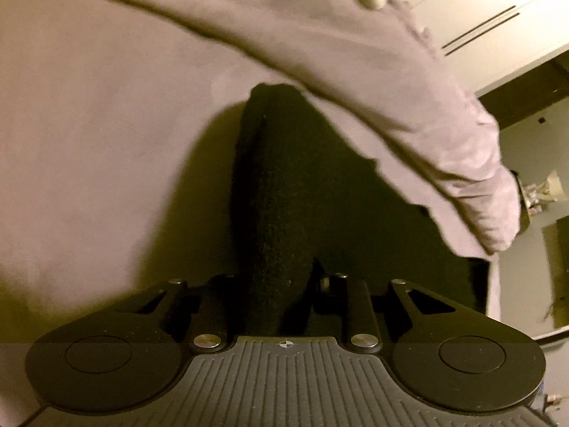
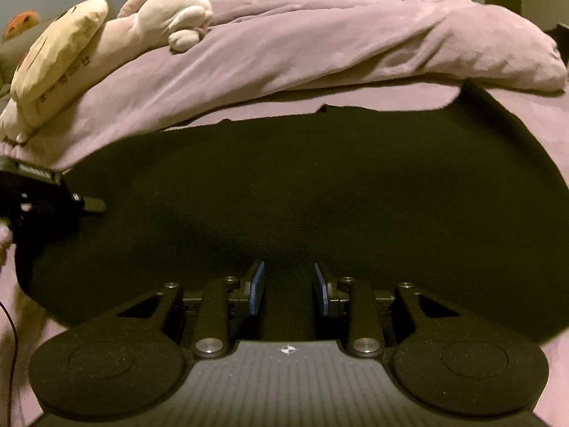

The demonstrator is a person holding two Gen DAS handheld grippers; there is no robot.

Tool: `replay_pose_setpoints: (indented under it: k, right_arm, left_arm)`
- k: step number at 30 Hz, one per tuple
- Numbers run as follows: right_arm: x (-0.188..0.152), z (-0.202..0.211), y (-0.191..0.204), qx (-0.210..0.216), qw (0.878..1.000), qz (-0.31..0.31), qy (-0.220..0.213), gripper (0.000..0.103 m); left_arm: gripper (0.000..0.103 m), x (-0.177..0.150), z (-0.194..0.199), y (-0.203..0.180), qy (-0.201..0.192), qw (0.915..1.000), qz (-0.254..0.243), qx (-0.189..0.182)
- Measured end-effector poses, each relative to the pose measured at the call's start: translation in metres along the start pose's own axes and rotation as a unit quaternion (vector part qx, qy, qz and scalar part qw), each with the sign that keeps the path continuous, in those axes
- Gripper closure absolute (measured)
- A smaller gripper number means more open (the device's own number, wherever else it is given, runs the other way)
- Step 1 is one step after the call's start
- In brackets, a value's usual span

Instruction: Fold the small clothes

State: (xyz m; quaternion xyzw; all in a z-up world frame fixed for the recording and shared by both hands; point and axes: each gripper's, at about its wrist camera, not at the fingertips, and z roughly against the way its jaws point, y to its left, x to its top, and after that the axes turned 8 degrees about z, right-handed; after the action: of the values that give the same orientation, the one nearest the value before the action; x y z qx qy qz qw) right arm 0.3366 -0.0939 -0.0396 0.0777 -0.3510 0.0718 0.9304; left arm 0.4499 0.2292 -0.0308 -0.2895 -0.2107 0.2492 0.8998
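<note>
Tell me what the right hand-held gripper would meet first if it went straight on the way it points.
Most likely the black garment spread on the purple bedding. The right hand-held gripper points down at the dark cloth, which fills the view just ahead of its fingertips. Whether the pads already touch the cloth is unclear.

The left gripper (image 1: 284,284) points steeply downward, its jaws closed on a raised ridge of black cloth (image 1: 277,195) that hides both fingertips. The right gripper (image 2: 288,290) tilts down at a similar angle, its two blue-padded fingers (image 2: 258,290) standing a little apart, with dark fabric lying in the gap and under them; whether the pads press on it cannot be told. In the right wrist view the left gripper shows at the left edge, resting low on the cloth.
</note>
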Motion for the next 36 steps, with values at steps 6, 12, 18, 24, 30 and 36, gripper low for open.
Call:
replay_pose_setpoints:
  k: [6,12,18,24,30,36]
  right_arm:
    - [-0.003,0.02,-0.021,-0.007,0.999,-0.034,-0.014,0.074]
    - [-0.005,0.039,-0.05,-0.023,0.997,-0.067,-0.035,0.074]
    - [-0.017,0.051,-0.076,-0.041,0.995,-0.087,-0.037,0.073]
    - [-0.025,0.061,-0.096,-0.051,0.993,-0.1,-0.035,0.072]
    - [-0.01,0.075,-0.097,-0.046,0.99,-0.12,-0.066,0.072]
    - [0.019,0.054,-0.068,0.038,0.992,-0.096,-0.073,0.073]
  left_arm:
    - [0.078,-0.022,0.019,-0.077,-0.023,0.9994,-0.018,-0.016]
    - [0.077,-0.071,-0.008,-0.161,-0.018,0.9964,-0.08,-0.024]
    - [0.076,-0.142,-0.076,-0.205,-0.001,0.9861,-0.165,0.02]
    - [0.04,-0.18,-0.085,-0.215,-0.012,0.9576,-0.284,0.046]
    - [0.036,-0.183,-0.01,-0.208,0.058,0.9564,-0.278,-0.07]
    - [0.031,-0.159,0.015,-0.153,0.005,0.9728,-0.23,0.024]
